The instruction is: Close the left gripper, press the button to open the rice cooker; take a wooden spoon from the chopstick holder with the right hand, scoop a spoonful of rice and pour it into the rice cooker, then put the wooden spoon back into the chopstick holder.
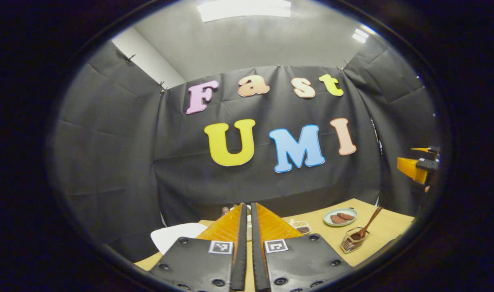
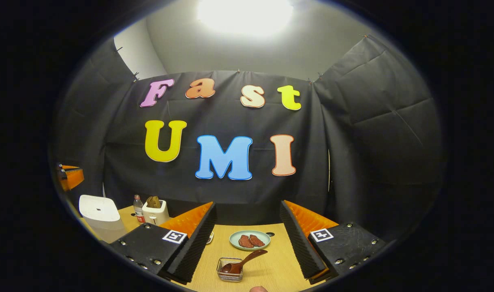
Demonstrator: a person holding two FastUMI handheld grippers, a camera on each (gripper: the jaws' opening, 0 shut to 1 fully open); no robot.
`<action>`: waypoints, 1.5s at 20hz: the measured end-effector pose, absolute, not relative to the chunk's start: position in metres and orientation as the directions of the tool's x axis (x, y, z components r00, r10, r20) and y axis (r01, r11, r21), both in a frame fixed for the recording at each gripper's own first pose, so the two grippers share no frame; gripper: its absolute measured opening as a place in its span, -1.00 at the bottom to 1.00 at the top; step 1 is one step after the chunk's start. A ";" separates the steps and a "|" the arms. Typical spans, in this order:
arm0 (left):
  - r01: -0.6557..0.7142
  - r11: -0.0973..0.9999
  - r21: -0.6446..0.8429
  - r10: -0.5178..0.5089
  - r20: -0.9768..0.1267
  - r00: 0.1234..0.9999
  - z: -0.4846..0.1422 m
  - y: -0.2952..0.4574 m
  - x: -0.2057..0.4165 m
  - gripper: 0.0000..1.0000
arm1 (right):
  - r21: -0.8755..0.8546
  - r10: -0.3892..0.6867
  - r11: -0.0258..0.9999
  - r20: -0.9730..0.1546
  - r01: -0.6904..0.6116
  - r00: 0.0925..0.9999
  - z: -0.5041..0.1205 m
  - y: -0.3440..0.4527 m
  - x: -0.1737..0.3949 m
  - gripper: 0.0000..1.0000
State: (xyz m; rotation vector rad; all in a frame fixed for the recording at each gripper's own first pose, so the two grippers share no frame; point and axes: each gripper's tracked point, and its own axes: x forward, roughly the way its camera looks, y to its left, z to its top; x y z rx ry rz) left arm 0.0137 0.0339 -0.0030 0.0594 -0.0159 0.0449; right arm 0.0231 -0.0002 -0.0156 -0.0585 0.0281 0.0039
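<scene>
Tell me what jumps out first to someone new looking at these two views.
Dead centre between the open right tongs, a wooden spoon leans out of a wire chopstick holder on the wooden table, with a plate of brown food just behind it. Off to the left sit a white rice cooker, lid down, and a toaster. The left tongs are closed, raised above the table.

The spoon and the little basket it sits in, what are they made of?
The spoon looks like wood: dark reddish brown with a smooth, slightly shiny finish. The chopstick holder looks like metal wire: thin silvery bars that glint, with gaps you can see through. The table looks like pale wood, though it could be a printed surface.
</scene>
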 end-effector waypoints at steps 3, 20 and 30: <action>-0.064 0.995 0.073 0.062 0.020 0.998 -0.003 0.038 0.028 -0.82 | -0.050 -0.003 0.999 -0.032 0.001 0.999 -0.017 0.001 0.021 0.90; -0.176 0.984 0.021 0.177 -0.156 0.972 -0.094 0.152 0.081 -0.82 | -0.103 -0.060 0.993 -0.048 0.055 0.997 -0.018 0.021 0.020 0.90; -0.158 0.987 -0.042 0.137 -0.316 0.939 -0.183 0.185 0.118 -0.82 | -0.143 -0.113 0.984 -0.054 0.104 0.992 -0.018 0.033 0.010 0.90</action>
